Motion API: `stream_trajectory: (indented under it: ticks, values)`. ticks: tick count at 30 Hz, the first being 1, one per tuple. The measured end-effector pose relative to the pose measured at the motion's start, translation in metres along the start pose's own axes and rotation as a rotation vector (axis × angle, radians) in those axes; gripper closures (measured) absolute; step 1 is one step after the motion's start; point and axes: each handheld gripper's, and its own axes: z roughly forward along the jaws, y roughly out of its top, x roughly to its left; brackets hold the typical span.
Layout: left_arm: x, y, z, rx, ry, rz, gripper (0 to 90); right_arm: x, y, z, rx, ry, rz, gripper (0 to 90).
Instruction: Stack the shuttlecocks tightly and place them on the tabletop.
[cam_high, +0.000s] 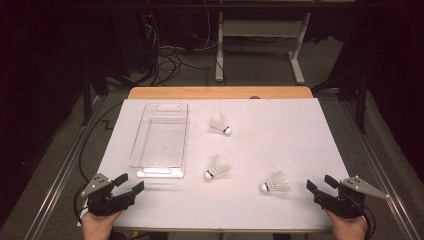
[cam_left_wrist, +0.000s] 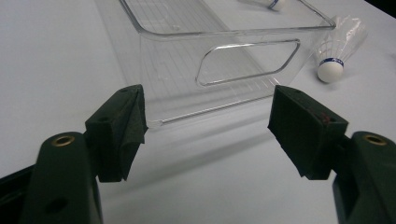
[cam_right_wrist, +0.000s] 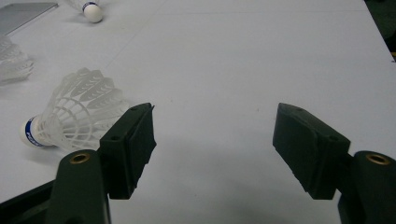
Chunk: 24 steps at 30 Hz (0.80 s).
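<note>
Since all three shuttlecocks lie on the white table outside the clear plastic bin (cam_high: 161, 140), the job looks unstarted. The right gripper (cam_high: 320, 186), jaws apart and empty, sits just beside the nearest shuttlecock (cam_high: 276, 183), right of the bin. The left gripper (cam_high: 129, 183), also spread and empty, faces the bin's near handle wall, likely ready to steady it.

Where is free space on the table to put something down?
The right half, from the shuttlecocks to the right edge of the table, is bare. So is the front strip between the left gripper and right gripper. It is crowded around the bin.
</note>
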Motion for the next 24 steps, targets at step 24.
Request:
stream_trajectory:
  ticks: [24]
  values:
    - [-0.0094,0.0036,-0.0004,-0.002,-0.005,-0.025,28.7,-0.0002,-0.0001,0.0005,0.001,0.007,0.003,30.0]
